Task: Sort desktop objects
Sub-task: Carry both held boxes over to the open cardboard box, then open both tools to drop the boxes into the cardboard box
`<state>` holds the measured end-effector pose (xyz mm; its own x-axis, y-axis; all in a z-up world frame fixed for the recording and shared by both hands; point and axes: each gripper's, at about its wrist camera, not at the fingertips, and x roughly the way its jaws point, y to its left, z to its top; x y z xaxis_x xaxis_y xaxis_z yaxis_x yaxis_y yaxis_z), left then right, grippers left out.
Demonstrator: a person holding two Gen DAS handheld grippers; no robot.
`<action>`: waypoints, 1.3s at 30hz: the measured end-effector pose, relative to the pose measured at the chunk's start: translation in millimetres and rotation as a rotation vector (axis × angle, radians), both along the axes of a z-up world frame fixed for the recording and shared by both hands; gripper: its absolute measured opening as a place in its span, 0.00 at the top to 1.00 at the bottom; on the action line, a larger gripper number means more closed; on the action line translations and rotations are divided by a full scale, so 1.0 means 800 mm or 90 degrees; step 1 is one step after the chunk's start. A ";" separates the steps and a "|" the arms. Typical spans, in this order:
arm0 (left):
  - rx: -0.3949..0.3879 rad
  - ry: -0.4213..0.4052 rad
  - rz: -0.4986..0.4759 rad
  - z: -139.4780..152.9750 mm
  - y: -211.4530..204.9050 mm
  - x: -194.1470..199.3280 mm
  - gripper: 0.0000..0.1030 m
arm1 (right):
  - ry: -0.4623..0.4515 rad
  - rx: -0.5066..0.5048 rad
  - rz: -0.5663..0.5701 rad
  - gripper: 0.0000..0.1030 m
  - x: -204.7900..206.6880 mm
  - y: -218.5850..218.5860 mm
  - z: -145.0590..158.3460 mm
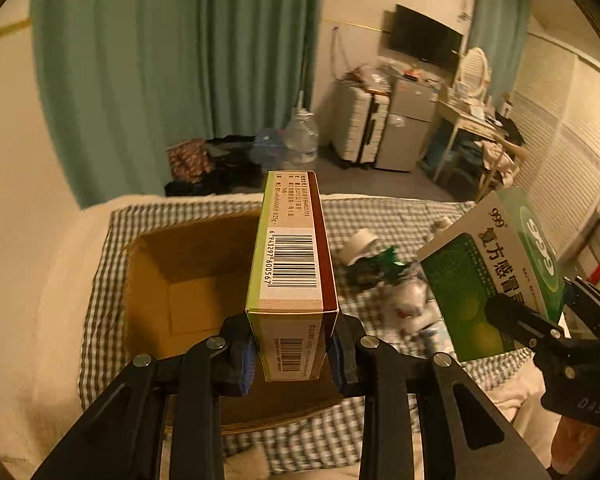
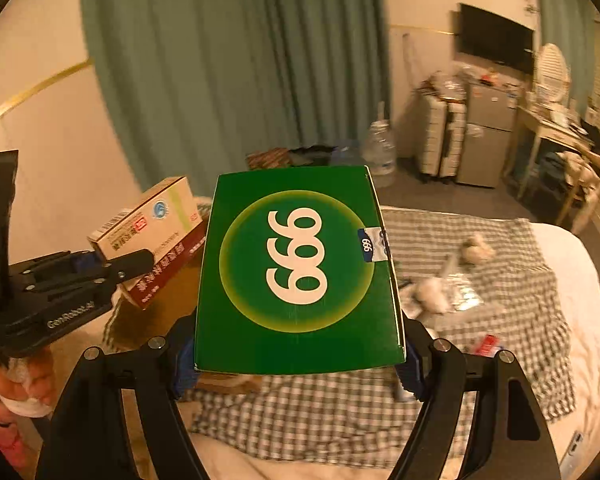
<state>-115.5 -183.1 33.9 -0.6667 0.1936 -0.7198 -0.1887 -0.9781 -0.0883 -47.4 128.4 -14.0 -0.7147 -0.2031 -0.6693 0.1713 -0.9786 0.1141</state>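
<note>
My left gripper [image 1: 294, 354] is shut on a narrow white and maroon medicine box [image 1: 294, 264] with a barcode, held in the air above an open cardboard box [image 1: 188, 280]. The same medicine box shows in the right wrist view [image 2: 156, 232], in the left gripper [image 2: 112, 266]. My right gripper [image 2: 296, 364] is shut on a green 999 medicine box [image 2: 300, 272], held above the bed. That green box [image 1: 496, 276] and the right gripper [image 1: 540, 312] appear at the right of the left wrist view.
A checked cloth [image 2: 480, 240] covers the bed, with white bottles and foil packets [image 2: 436, 292] scattered on it; the pile shows in the left wrist view [image 1: 384, 268]. Beyond the bed are green curtains, a suitcase, a small fridge [image 2: 484, 140] and a desk.
</note>
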 end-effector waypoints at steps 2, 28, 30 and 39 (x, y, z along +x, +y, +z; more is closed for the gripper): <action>0.008 -0.004 0.009 -0.009 -0.016 -0.005 0.72 | -0.013 0.006 0.021 0.26 -0.010 -0.030 -0.011; 0.036 -0.045 0.046 -0.115 -0.131 -0.039 0.30 | -0.120 -0.008 0.066 0.23 -0.100 -0.159 -0.127; 0.027 -0.047 0.069 -0.112 -0.132 -0.040 0.01 | -0.111 -0.015 0.058 0.22 -0.100 -0.157 -0.123; 0.009 -0.032 0.091 -0.101 -0.121 -0.025 0.00 | -0.065 -0.042 0.010 0.14 -0.083 -0.117 -0.086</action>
<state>-135.4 -279.6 -46.7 -0.6514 0.1101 -0.7507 -0.0429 -0.9932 -0.1084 -113.9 34.4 -83.1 -0.6398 -0.2602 -0.7231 0.1708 -0.9656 0.1963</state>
